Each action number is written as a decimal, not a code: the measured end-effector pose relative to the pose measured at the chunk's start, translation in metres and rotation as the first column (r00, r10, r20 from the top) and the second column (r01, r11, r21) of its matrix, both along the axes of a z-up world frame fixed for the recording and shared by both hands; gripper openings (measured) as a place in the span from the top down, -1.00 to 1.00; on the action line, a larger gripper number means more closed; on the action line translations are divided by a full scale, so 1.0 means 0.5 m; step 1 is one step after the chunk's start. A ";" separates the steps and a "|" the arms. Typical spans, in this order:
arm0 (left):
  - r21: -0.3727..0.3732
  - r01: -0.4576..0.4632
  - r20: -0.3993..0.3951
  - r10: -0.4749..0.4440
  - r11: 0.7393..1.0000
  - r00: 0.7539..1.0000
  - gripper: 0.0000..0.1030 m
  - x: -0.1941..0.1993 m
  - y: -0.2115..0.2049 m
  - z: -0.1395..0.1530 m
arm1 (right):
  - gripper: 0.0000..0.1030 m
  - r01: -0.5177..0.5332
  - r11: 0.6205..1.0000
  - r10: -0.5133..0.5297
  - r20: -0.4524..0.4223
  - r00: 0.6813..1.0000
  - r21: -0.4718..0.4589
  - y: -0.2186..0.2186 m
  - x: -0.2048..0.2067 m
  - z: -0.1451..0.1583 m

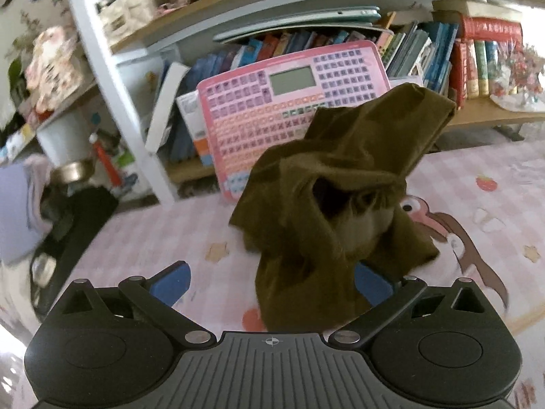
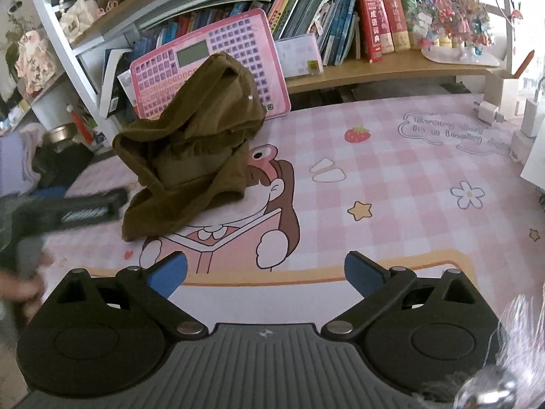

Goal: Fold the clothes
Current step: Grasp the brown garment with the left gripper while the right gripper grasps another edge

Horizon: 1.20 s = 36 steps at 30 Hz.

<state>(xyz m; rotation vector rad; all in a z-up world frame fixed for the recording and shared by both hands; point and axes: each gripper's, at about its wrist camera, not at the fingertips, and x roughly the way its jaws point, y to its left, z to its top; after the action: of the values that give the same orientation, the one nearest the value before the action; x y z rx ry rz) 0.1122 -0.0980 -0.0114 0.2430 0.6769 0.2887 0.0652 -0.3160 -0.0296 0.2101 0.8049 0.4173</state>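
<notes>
An olive-brown garment (image 2: pixel 190 146) sits crumpled in a tall heap on a pink checked table mat (image 2: pixel 391 177), in front of a pink toy keyboard (image 2: pixel 238 51) leaning against a shelf of books (image 2: pixel 340 24). The mat's white lettering seems to begin "Every day" (the rest is too blurred to read). The left gripper (image 1: pixel 272 281) has its blue fingers spread wide around the heap's near edge, and the right gripper (image 2: pixel 265 274) hovers open and empty over the mat, apart from the garment.
</notes>
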 end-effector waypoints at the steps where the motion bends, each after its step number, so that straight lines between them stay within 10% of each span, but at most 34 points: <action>1: 0.010 0.000 -0.004 0.000 1.000 1.000 -1.00 0.014 -0.001 -0.005 | -0.95 -0.005 1.000 0.005 -0.008 1.000 0.004 -0.005 -0.001 -0.001; 7: 0.054 -0.028 -0.041 0.030 0.998 0.999 -0.63 0.081 0.013 -0.041 | -0.95 -0.015 1.000 0.016 -0.034 0.999 0.028 -0.034 -0.010 -0.006; 9: 0.042 -0.073 -0.066 0.075 0.996 0.995 0.62 0.095 0.031 -0.049 | -0.95 -0.010 0.999 0.012 -0.036 0.999 0.033 -0.043 -0.010 -0.007; 10: 0.021 -0.104 -0.083 0.105 0.994 0.991 0.87 0.100 0.045 -0.051 | -0.95 -0.006 0.999 0.007 -0.038 0.999 0.036 -0.047 -0.009 -0.007; 14: -0.152 -0.163 -0.017 0.162 0.975 0.987 0.94 0.066 0.092 -0.009 | -0.95 0.007 0.997 -0.003 -0.055 0.998 0.073 -0.060 0.002 -0.008; 18: -0.309 0.024 0.109 0.011 0.951 0.994 0.95 -0.027 0.050 0.089 | -0.95 0.023 0.989 -0.009 -0.097 0.995 0.149 -0.064 0.027 -0.009; 24: -0.287 0.174 0.343 -0.068 0.942 0.937 0.95 -0.184 -0.003 0.222 | -0.95 0.041 0.971 -0.008 -0.138 0.990 0.236 -0.055 0.054 -0.010; 30: -0.366 -0.002 0.148 0.060 0.930 0.987 0.95 -0.260 0.027 0.135 | -0.95 0.006 0.930 0.064 -0.179 0.982 0.366 -0.042 0.059 -0.013; 36: -0.409 -0.165 -0.019 0.172 0.897 0.985 0.95 -0.343 0.051 0.061 | -0.96 0.034 0.826 0.158 -0.289 0.944 0.562 -0.031 0.074 -0.043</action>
<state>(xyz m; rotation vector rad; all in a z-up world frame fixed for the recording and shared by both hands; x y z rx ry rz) -0.0592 -0.0728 0.0189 -0.2225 0.7258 0.3067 0.1019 -0.3313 -0.0510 0.8273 0.9998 0.6923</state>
